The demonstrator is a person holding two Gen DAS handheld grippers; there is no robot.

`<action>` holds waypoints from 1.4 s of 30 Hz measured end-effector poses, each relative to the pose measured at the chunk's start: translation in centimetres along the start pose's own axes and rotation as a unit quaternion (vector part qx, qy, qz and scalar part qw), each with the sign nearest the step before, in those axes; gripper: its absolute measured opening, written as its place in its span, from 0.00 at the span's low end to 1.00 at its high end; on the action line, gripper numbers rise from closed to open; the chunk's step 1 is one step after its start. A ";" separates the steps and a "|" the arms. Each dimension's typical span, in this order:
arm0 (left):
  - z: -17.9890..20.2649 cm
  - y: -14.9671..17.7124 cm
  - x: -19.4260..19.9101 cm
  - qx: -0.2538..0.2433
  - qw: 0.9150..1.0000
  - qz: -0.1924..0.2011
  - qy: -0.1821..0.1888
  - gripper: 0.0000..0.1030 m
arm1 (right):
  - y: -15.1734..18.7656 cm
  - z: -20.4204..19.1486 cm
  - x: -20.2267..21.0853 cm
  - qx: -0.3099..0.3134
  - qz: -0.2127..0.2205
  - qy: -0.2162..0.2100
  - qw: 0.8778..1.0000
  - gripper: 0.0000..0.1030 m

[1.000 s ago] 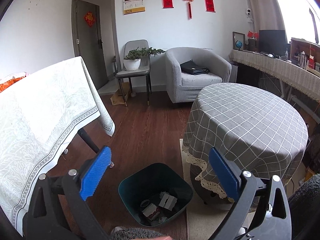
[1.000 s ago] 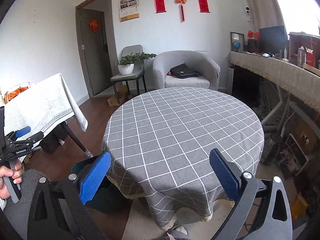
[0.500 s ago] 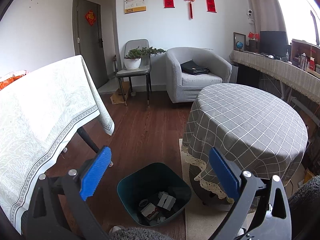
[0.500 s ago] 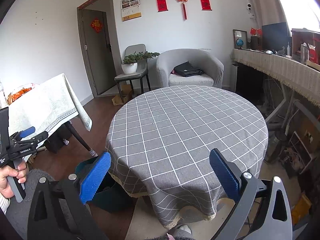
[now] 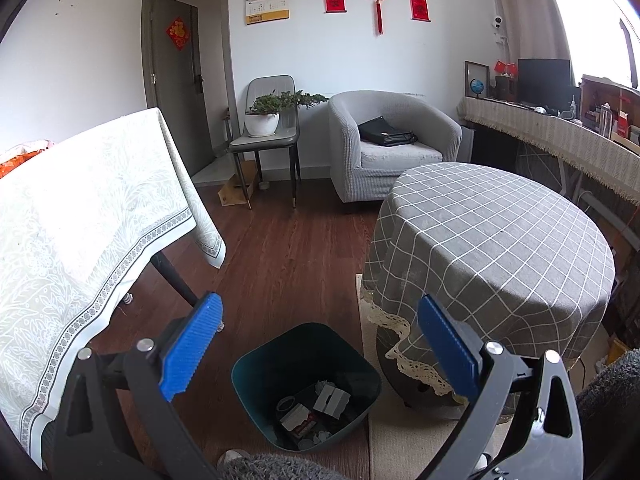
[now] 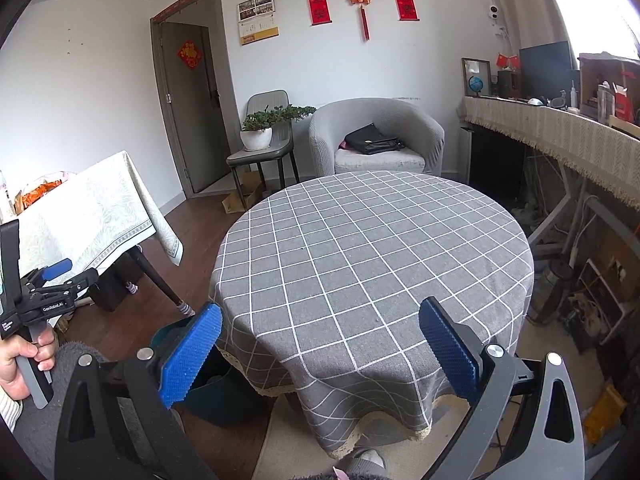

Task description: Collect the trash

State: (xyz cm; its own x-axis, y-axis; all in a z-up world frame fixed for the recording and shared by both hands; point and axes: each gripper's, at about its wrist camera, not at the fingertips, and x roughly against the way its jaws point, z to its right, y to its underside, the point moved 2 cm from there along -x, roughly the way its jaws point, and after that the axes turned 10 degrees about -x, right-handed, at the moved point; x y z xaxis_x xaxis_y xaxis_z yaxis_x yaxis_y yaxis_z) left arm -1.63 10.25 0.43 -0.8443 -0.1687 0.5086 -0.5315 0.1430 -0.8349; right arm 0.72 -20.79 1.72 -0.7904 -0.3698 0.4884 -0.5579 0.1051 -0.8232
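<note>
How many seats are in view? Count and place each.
2. A gray chair by the door, bearing a potted plant; an armchair right of it, holding a black bag. More may be hidden.

Readable at about 9 o'clock in the right wrist view: "GenRobot.AI", small white print along the black arm of the left claw (image 6: 56, 276). More white print lower on its handle (image 6: 10, 326), too small to read. Gold characters on the red wall scrolls (image 6: 319, 8) and print on the wall calendar (image 6: 258, 19), at about 12 o'clock, too blurred to make out.
</note>
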 end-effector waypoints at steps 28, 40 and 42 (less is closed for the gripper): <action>0.0 -0.1 -0.1 -0.002 1.000 0.000 0.002 0.97 | 0.0 0.4 0.1 0.006 -0.001 0.003 1.000 0.97; 0.3 0.0 0.0 -0.001 1.000 0.000 0.002 0.97 | -0.1 0.5 0.0 0.005 -0.001 0.002 1.000 0.97; 0.2 0.0 0.0 -0.001 1.000 0.000 0.002 0.97 | -0.1 0.5 0.0 0.005 -0.001 0.002 1.000 0.97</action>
State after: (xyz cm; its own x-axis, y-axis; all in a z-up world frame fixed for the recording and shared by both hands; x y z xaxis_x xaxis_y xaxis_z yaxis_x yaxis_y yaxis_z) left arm -1.63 10.03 0.41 -0.8443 -0.1646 0.5100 -0.5322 0.1444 -0.8342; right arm 0.90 -21.30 1.64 -0.7907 -0.3664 0.4905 -0.5562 0.0951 -0.8256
